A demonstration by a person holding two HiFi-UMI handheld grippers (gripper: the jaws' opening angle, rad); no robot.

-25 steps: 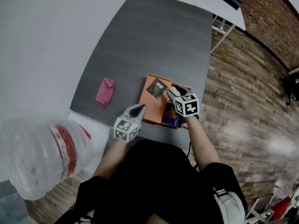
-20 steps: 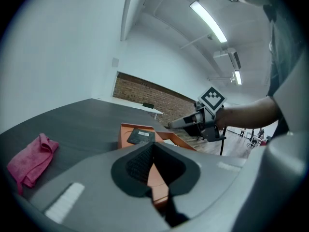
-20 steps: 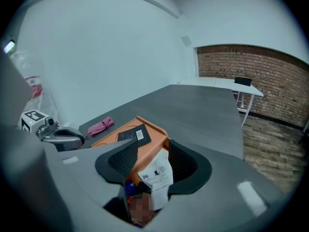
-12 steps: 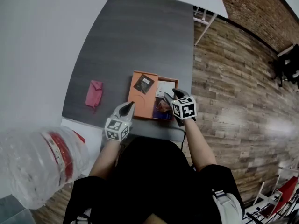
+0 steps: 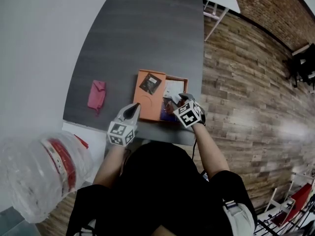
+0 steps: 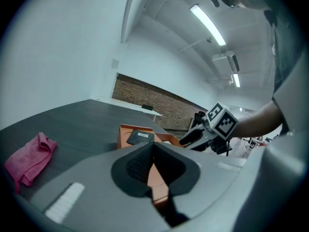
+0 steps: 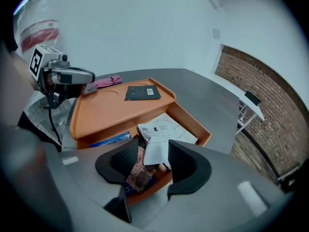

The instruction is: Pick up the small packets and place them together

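At far left a clear plastic water bottle (image 5: 44, 171) with a red label bulges into the head view, beside a grey table (image 5: 142, 33) where a pink cloth (image 5: 96, 95) lies crumpled, well apart from the work. The left gripper (image 5: 132, 111) reaches in nearly level, its jaws drawn narrow and nipped on the near corner of an orange lid (image 5: 145, 107), which sits raised over the left part of an orange box (image 7: 190, 121). A small dark packet (image 5: 150, 84) with a pale label lies flat on top of that lid, toward its far end. Under the lid's edge, a blue packet (image 7: 108, 140) shows inside the box. To the right, a printed white sheet (image 7: 166, 127) covers the box floor. The right gripper (image 5: 176, 99) points steeply down into the box, jaws about half apart, with a folded white slip (image 7: 157, 153) and a brown packet (image 7: 137, 173) between them; the pads do not visibly press on either. Wooden floor (image 5: 246, 107) fills the right of the scene.
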